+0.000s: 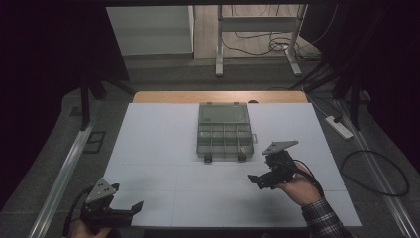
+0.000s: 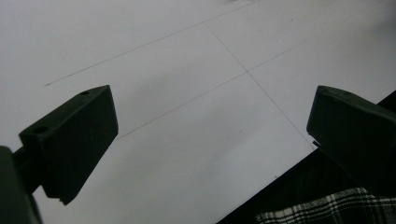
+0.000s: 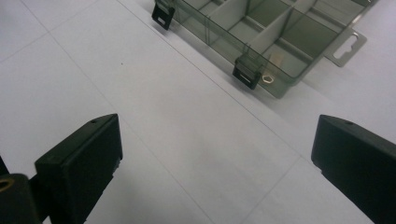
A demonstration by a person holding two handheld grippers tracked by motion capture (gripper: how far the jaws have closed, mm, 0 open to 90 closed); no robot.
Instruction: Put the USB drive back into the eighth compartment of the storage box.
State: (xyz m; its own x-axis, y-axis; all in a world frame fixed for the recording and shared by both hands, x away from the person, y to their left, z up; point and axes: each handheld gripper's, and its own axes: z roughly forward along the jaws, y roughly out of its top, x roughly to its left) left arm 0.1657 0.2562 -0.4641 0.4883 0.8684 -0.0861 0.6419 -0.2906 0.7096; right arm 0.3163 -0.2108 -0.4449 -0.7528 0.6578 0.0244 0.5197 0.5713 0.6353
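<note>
While you held both grippers low over the white counter point(image 1: 163, 148), the clear compartment box point(image 1: 224, 131) lay near the middle of it, toward the far edge, with its lid point(image 1: 223, 113) thrown back flat behind the tray. Your right gripper point(image 1: 258, 181) hovered just short of the box's near right corner, its jaws spread wide with nothing between them. Your left gripper point(image 1: 130, 210) sat well apart from the box at the near left edge of the counter, jaws equally wide and empty.

That box looked like thin, hard, see-through plastic: light, stiff, and probably slick against the jaw pads, so it would likely have skated on the smooth counter under a sideways push. Its walls and dividers point(image 3: 271, 35) seemed thin enough to flex or crack under a hard squeeze. Two dark latches point(image 3: 246, 74) stood on the near wall, and a hang tab point(image 3: 346, 46) stuck out on the right side; either offered a small, firmer purchase. Something small and pale lay in the near right compartment, beside the latch; you could not have told what it was. A gentle pinch on the near wall, away from the hinge, seemed the safest hold.
</note>
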